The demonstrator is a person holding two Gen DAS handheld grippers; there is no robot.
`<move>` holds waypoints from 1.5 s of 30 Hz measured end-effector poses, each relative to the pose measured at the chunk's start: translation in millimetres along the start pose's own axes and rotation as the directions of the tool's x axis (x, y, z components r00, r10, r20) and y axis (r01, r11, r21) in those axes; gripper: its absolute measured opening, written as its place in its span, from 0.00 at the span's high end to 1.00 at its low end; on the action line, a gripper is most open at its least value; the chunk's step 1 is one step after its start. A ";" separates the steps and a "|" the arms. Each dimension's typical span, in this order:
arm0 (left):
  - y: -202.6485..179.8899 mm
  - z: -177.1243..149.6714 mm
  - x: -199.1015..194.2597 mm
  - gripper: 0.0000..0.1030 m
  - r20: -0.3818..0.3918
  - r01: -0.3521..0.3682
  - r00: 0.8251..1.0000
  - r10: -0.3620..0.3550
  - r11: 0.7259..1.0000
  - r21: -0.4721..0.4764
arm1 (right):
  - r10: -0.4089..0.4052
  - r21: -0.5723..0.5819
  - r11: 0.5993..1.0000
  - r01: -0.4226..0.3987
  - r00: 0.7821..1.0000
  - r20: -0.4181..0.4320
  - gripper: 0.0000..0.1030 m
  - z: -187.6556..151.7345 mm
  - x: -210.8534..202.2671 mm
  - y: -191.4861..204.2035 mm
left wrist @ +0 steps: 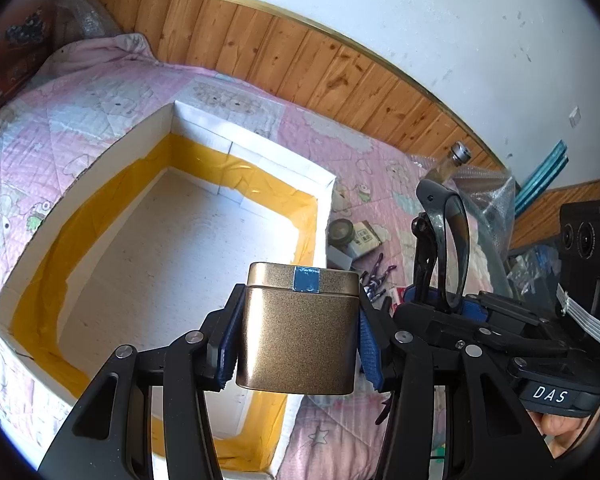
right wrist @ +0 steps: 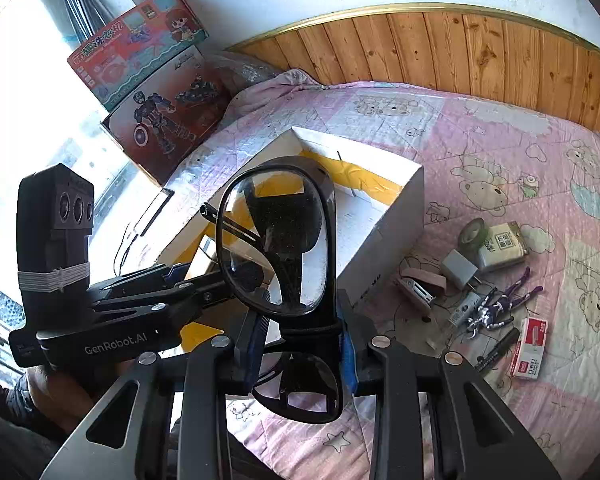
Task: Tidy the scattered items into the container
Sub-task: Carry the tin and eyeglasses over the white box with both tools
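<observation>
Nearest to us, our left hand-held gripper [left wrist: 298, 334] is clenched on a gold tin [left wrist: 298, 330], its blue pads pressed to the tin's two sides, and we hold it above the near end of the open white box [left wrist: 172, 216], which looks empty inside. The tin's walls are smooth metal, so we judge it could slide down through the pads if we ease the squeeze too early, and drop hard or clip the box wall.

Our right hand-held gripper [right wrist: 302, 354] grips a pair of black sunglasses [right wrist: 278, 248] near the bridge, one lens standing up, just beside the left gripper. With both so close, we risk knocking one load against the other, or scratching a lens on the box rim.

Farther off, small items [right wrist: 488, 276] lie scattered on the pink quilt [right wrist: 500, 152] beside the box: a tape roll, a stapler, a staple pack. They remain to be collected.
</observation>
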State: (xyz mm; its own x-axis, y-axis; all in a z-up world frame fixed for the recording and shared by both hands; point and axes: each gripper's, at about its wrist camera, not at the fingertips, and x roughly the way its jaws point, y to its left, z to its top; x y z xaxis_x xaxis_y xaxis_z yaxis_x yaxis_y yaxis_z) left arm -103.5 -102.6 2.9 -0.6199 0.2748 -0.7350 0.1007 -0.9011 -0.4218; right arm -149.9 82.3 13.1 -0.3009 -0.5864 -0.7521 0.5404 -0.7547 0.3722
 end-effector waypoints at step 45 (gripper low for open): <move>65.6 51.3 3.1 0.50 0.027 -0.064 0.997 0.067 0.995 -0.073 | 0.036 -0.045 0.998 -0.037 0.999 -0.030 0.68 61.4 64.1 28.2</move>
State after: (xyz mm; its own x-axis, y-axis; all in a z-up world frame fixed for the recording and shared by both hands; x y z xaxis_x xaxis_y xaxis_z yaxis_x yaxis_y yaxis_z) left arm -138.8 -178.1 0.2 -0.6328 0.2050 -0.7467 0.1970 -0.8900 -0.4113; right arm -202.2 5.4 8.8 -0.2576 -0.6042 -0.7541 0.5860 -0.7182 0.3752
